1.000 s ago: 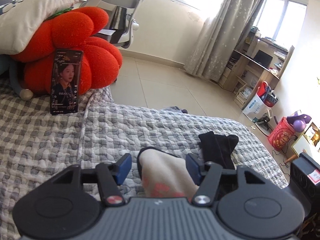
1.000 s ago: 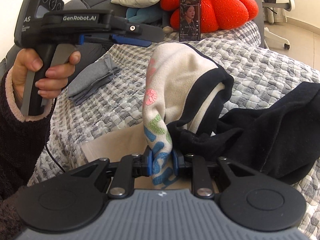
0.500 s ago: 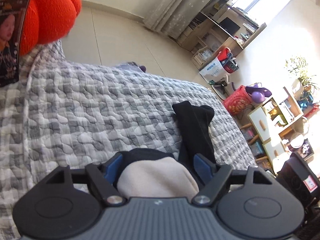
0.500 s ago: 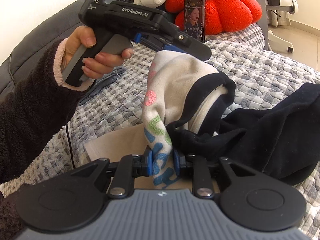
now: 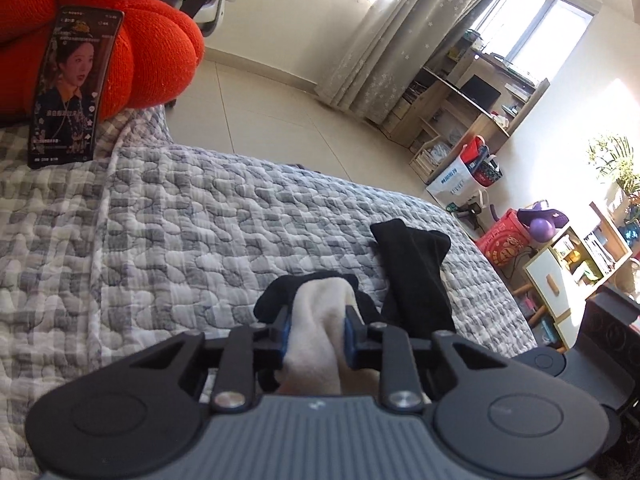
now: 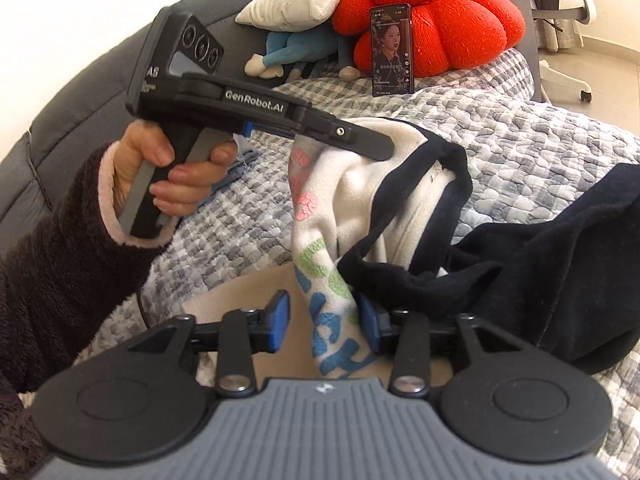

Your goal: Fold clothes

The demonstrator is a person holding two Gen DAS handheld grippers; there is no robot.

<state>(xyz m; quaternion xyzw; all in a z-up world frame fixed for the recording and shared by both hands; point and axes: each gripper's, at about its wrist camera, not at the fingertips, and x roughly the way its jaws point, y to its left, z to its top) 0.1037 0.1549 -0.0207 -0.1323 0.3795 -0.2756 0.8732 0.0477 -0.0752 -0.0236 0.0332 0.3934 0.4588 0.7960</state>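
The left hand-held gripper (image 5: 316, 332) pinched a bunched fold of the cream fleece sweatshirt with black trim and coloured lettering (image 6: 360, 184), holding it up over the grey-and-white quilted bed cover (image 5: 200, 232). In the right wrist view, the right hand-held gripper (image 6: 324, 322) stood spread around the garment's lettered lower edge, one blue pad against the cloth at 3 o'clock and the other clear of it at 9 o'clock. The garment's black sleeves and body trailed off toward 3 o'clock across the bed, and one black sleeve (image 5: 412, 272) lay flat at about 1 o'clock in the left wrist view.

A smartphone showing a video (image 6: 391, 50) leaned against the red-orange pumpkin-shaped cushion (image 6: 448, 28) at 12 o'clock.

With only one firm grip on thick, slippery fleece, the risk appeared to be the lower edge dropping away before the right hand-held gripper took hold, letting the sweatshirt sag and twist. The bunched fold in the left grip could also work loose under the hanging weight, and the trailing dark cloth might drag the fold out of line.
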